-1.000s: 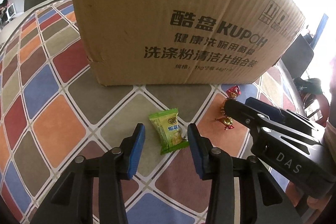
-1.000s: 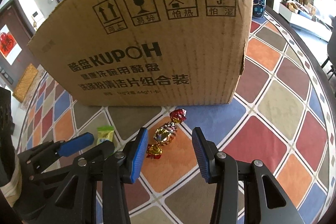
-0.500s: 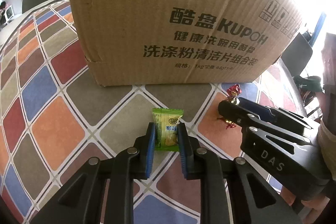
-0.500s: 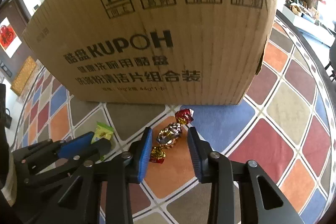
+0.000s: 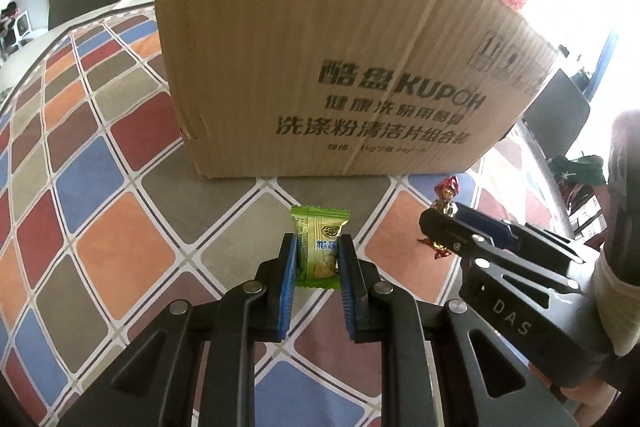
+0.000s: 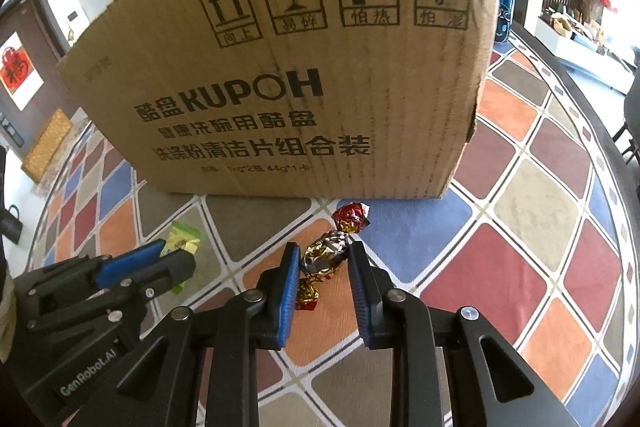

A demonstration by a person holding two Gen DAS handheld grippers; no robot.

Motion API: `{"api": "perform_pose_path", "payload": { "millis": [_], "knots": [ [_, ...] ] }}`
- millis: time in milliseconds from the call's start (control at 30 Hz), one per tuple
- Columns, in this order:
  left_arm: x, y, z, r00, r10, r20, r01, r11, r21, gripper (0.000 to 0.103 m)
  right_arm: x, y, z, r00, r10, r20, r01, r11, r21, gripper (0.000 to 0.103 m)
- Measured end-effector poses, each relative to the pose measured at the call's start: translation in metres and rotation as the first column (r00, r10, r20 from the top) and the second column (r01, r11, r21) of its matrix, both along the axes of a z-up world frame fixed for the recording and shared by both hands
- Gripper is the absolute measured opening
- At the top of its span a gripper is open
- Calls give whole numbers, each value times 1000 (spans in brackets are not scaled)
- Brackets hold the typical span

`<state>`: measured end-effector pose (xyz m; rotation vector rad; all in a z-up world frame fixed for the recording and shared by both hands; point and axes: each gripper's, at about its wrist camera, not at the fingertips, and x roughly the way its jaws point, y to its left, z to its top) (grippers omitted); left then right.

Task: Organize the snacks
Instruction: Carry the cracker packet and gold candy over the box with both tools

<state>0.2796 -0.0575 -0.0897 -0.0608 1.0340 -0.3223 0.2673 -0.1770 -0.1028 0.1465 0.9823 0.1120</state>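
Left gripper (image 5: 318,255) now clamped on the green snack packet (image 5: 319,247), centre of the left wrist view. A second ago the jaws stood wide apart with the packet lying tilted between them; now the packet stands upright between the blue pads (image 5: 287,279), pinched at its lower half. It looks raised off the tabletop (image 5: 100,259), though contact underneath cannot be told.

Right gripper (image 6: 322,269) has narrowed around the foil-wrapped candy (image 6: 325,257), centre of the right wrist view. The jaws were wide a second ago; now the left pad touches the foil and the right pad sits just beside it. Whether the grip is fully closed cannot be told. The candy's lower twist end hangs low by the left pad, its red upper twist end points toward the box, and it seems to rest on the orange tile.

The KUPOH cardboard box (image 6: 288,75) fills the upper half of both views, just behind both snacks. Its top opening is out of sight. A Pepsi can (image 6: 505,7) peeks out at the box's right edge, upper right of the right wrist view.

Judgement: both pick-ups are at the grasp stage, left secured, right nearly so. The likely next step is lifting both over the box rim and dropping them in. Risk: slippery foil could squirm out if the right jaws are not fully shut.
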Motion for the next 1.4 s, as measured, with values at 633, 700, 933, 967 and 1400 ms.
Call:
{"api": "perform_pose_path", "payload": {
  "millis": [633,700,933,967,1400],
  "knots": [
    [-39,16,69,986,32,163,-23,998,-53,21,-42,-21,65,992,8,128,-13,999,32,26],
    [-41,16,78,982,34,183,-24,998,-56,21,-45,-20,71,989,11,147,-16,999,33,26],
    [-48,18,107,965,31,261,-14,998,-66,21,-53,-14,101,975,21,223,-30,999,34,26],
    [-49,18,112,961,31,274,-13,998,-66,21,-54,-13,104,972,22,232,-31,999,34,26],
    [-42,15,151,926,29,375,-8,998,-55,21,-52,-10,147,940,23,340,-32,999,21,26]
  ]
}}
